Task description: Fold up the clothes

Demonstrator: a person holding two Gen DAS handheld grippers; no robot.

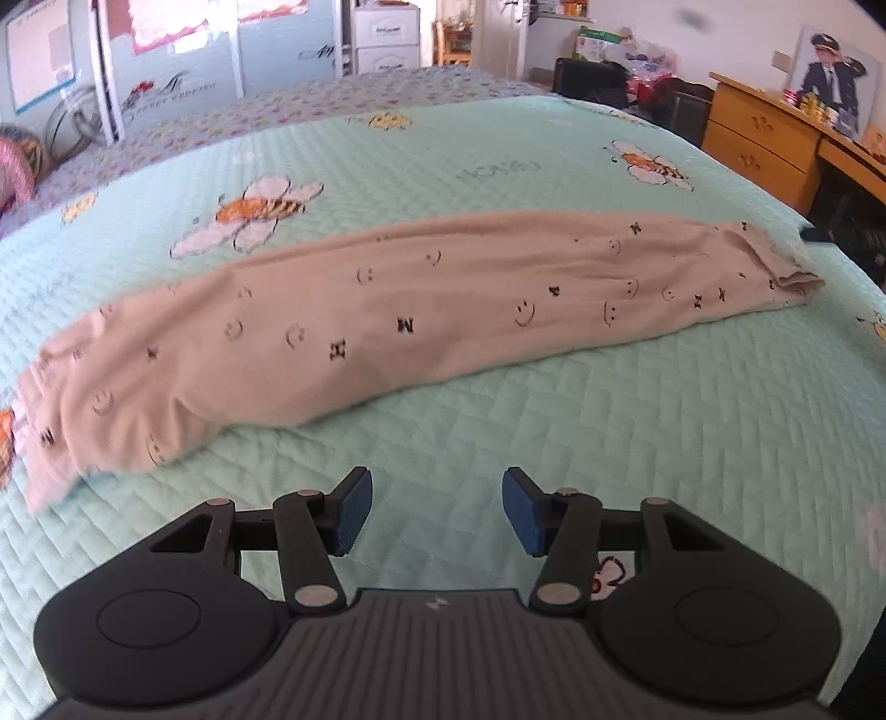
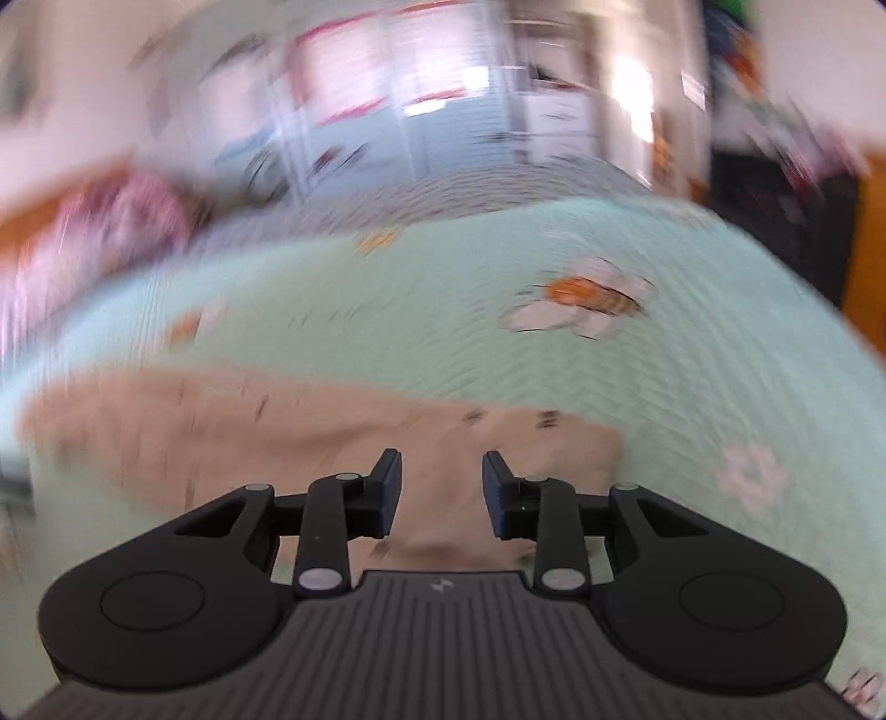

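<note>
A beige garment [image 1: 387, 315] printed with small black smileys and letters lies folded into a long strip across the mint bee-print quilt [image 1: 609, 443]. My left gripper [image 1: 437, 509] hovers over bare quilt just in front of the strip's middle, open, nothing between its blue pads [image 1: 349, 512]. The right wrist view is heavily motion-blurred. There the same garment [image 2: 277, 437] stretches to the left, and my right gripper [image 2: 442, 493] is over its near right end, open, with cloth showing in the gap between the fingers.
A wooden dresser [image 1: 764, 144] stands beyond the bed's right edge, with dark bags [image 1: 592, 83] behind it. White cabinets [image 1: 387, 39] and a wardrobe [image 1: 166, 61] line the far wall. A small dark object [image 1: 819, 232] lies on the quilt's right edge.
</note>
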